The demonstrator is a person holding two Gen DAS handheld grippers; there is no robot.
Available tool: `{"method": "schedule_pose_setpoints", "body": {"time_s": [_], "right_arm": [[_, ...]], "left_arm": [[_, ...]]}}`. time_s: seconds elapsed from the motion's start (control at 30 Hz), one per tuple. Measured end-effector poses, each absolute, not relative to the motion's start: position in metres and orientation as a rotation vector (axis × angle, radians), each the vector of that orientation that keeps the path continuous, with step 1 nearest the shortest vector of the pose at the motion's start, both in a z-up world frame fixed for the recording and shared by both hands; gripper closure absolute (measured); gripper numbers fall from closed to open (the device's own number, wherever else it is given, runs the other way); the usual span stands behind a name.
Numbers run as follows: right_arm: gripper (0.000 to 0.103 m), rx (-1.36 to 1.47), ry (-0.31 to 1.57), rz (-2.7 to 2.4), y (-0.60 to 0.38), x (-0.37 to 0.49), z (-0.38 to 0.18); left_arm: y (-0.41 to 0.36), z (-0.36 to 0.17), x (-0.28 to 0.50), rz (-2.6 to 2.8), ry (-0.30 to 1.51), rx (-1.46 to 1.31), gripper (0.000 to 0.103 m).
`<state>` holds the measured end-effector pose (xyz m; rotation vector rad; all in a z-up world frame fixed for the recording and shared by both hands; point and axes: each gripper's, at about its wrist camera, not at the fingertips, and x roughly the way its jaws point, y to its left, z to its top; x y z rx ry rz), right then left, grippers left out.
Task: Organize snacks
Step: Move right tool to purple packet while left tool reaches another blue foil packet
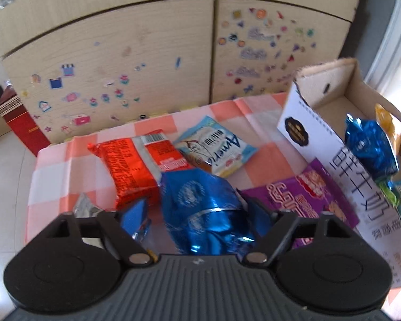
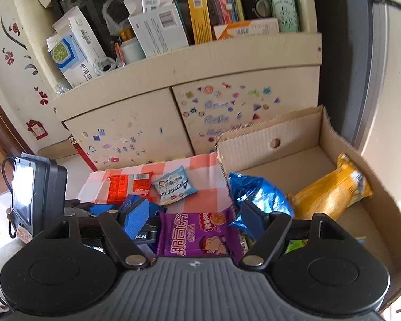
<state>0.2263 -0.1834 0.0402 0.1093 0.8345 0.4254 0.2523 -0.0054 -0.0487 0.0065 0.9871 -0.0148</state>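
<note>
My left gripper (image 1: 197,214) has its blue fingers on either side of a shiny blue foil snack bag (image 1: 205,208) and holds it just above the checked cloth. Beyond it lie a red packet (image 1: 136,165) and a light blue packet (image 1: 216,147); a purple packet (image 1: 304,195) lies to the right by the cardboard box (image 1: 318,139). My right gripper (image 2: 197,214) is open and empty above the purple packet (image 2: 200,230). The box (image 2: 342,139) holds a blue foil bag (image 2: 259,192) and an orange packet (image 2: 331,192).
A stickered cabinet (image 1: 120,61) stands behind the low table with the pink checked cloth (image 1: 58,179). A red box (image 1: 21,123) stands on the floor at the left. Shelves of boxes (image 2: 157,26) sit above the cabinet.
</note>
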Motion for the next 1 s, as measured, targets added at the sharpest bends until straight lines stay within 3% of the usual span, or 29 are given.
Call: {"method": "schedule_pose_setpoints", "body": {"time_s": [0.1,0.4,1.0], "right_arm": [[0.022,0.129,0.859,0.435,-0.179,0.229,0.034],[0.022,0.096,0.908,0.475,-0.152,0.230,0.013],[0.020,-0.049,0.954,0.414,-0.116,0.242,-0.028]], "left_arm": [[-0.003,-0.048,0.248,-0.024,1.003,0.008,0.042],[0.030,-0.034,0.230,-0.021,1.012,-0.070,0.051],[0.055,-0.032,0.220,-0.024,1.042,-0.163,0.052]]}}
